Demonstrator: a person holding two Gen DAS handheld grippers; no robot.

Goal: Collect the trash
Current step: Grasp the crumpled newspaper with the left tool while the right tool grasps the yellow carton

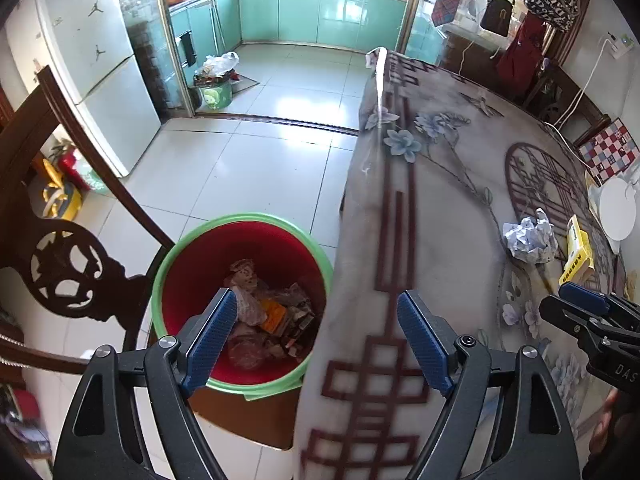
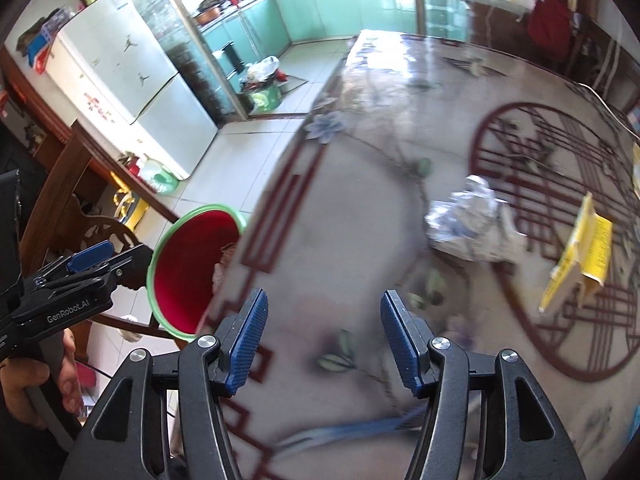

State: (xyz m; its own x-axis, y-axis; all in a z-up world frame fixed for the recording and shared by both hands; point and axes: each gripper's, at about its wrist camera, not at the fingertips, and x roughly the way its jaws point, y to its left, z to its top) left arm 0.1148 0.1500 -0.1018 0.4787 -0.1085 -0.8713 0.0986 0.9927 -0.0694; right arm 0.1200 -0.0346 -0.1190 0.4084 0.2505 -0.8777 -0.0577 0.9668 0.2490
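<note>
Beside bin [image 1: 240, 300] (table-hidden), both tools [image 1: 316, 336] [image 2: 324, 340] released; crumpled foil [image 2: 472, 224] blurred.

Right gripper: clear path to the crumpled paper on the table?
Probably yes. The right gripper is open over the table, and nothing lies between it and the crumpled paper ahead.

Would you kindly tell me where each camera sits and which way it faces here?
Left wrist: on the open left gripper, above the table edge, facing the trash bin and kitchen; the right gripper shows at right.
Right wrist: on the open right gripper, over the table, facing the crumpled paper and yellow box; the left gripper and hand show.
Shared: bin, paper, box, table.
</note>
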